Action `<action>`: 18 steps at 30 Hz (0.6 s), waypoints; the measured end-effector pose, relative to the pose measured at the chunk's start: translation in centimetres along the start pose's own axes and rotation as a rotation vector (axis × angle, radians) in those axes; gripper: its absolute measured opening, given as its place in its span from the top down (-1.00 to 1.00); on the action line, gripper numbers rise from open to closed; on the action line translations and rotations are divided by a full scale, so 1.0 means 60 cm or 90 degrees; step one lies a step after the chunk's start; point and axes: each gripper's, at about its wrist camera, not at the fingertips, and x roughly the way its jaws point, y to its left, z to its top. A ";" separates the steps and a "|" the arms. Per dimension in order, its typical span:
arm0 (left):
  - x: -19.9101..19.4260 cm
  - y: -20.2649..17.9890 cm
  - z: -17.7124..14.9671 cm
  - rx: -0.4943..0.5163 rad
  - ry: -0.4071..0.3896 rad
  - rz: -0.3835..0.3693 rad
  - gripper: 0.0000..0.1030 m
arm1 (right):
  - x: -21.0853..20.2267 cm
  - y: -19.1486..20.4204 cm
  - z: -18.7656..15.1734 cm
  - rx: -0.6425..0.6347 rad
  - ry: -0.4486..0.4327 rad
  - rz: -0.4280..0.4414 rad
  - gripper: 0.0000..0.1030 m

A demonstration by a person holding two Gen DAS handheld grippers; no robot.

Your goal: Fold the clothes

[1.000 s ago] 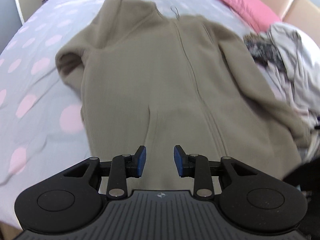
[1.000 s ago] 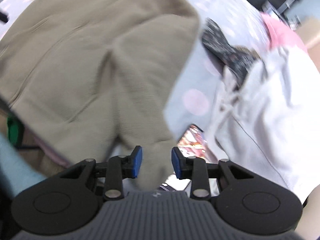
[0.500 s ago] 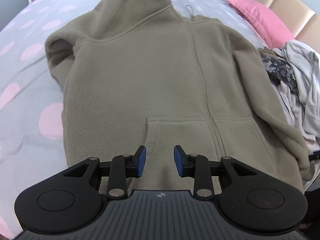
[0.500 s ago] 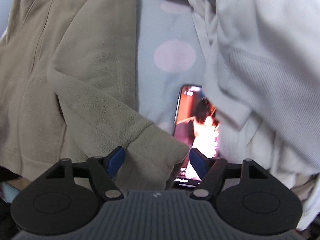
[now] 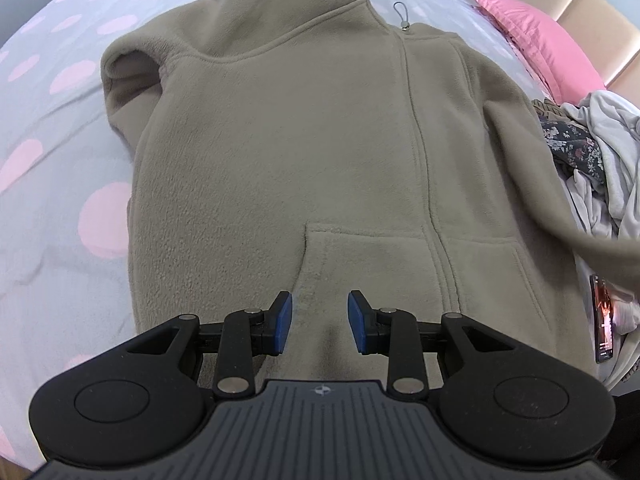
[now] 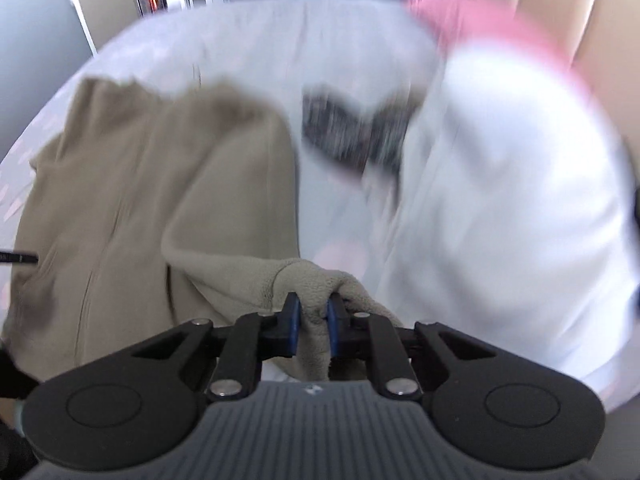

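Observation:
A beige fleece zip hoodie (image 5: 320,140) lies face up and spread flat on the bed, hood at the far end. My left gripper (image 5: 320,320) stands open low over the hem near the front pocket, with nothing pinched between its blue pads. My right gripper (image 6: 312,320) is closing its jaws on the cuff of the hoodie's sleeve (image 6: 316,280), and the pads squeeze the bunched fleece. That sleeve (image 5: 600,248) shows blurred and raised at the right edge of the left wrist view. The right wrist view is motion-blurred.
The bed sheet (image 5: 60,120) is grey with pink dots. Right of the hoodie lie a heap of white clothes (image 5: 612,160), a dark floral garment (image 5: 576,148) and a lit phone (image 5: 604,316). A pink pillow (image 5: 540,40) rests against the headboard.
My right gripper opened wide around the sleeve cuff, then closed on it and lifted it off the bed. My left gripper sank closer to the hoodie's hem and then held still.

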 end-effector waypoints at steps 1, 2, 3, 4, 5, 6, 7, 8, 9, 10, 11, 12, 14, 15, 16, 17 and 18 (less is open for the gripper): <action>0.001 0.002 0.000 -0.003 0.002 -0.002 0.45 | -0.023 0.004 0.019 -0.017 -0.026 -0.020 0.70; 0.001 0.003 0.000 -0.004 0.003 -0.003 0.45 | -0.044 0.008 0.039 -0.033 -0.050 -0.039 0.71; 0.001 0.004 -0.001 -0.005 0.004 -0.003 0.45 | -0.064 0.012 0.059 -0.050 -0.074 -0.059 0.71; 0.001 0.004 -0.001 -0.004 0.004 -0.003 0.45 | -0.079 0.013 0.079 -0.064 -0.093 -0.079 0.72; 0.000 0.004 -0.001 -0.003 0.003 -0.002 0.45 | -0.091 0.013 0.101 -0.078 -0.110 -0.099 0.72; -0.001 0.004 -0.001 -0.002 0.002 0.000 0.45 | -0.103 0.013 0.122 -0.092 -0.127 -0.119 0.72; -0.001 0.003 -0.002 -0.001 0.000 0.002 0.45 | -0.111 0.009 0.142 -0.103 -0.140 -0.139 0.72; -0.002 0.003 -0.002 -0.002 -0.001 0.005 0.45 | -0.113 0.000 0.160 -0.114 -0.153 -0.162 0.73; -0.002 0.003 -0.002 -0.003 -0.003 0.007 0.45 | -0.114 -0.010 0.177 -0.124 -0.166 -0.186 0.73; -0.003 0.002 -0.001 -0.004 -0.004 0.008 0.45 | -0.115 -0.019 0.194 -0.132 -0.180 -0.212 0.74; -0.003 0.002 0.000 -0.005 -0.006 0.009 0.45 | -0.117 -0.028 0.211 -0.140 -0.194 -0.239 0.74; -0.003 0.002 0.001 -0.005 -0.007 0.010 0.45 | -0.120 -0.037 0.227 -0.149 -0.208 -0.266 0.75; -0.002 0.005 0.002 -0.002 -0.008 0.012 0.45 | -0.125 -0.055 0.247 -0.163 -0.238 -0.327 0.75; -0.002 0.006 0.002 -0.001 -0.007 0.014 0.45 | -0.128 -0.064 0.255 -0.174 -0.251 -0.361 0.75; -0.001 0.007 0.003 0.000 -0.007 0.015 0.45 | -0.129 -0.076 0.258 -0.186 -0.257 -0.395 0.76; 0.001 0.007 0.003 0.000 -0.004 0.016 0.45 | -0.120 -0.088 0.256 -0.199 -0.251 -0.418 0.76; 0.002 0.007 0.004 0.002 -0.001 0.017 0.45 | -0.108 -0.100 0.252 -0.212 -0.241 -0.436 0.76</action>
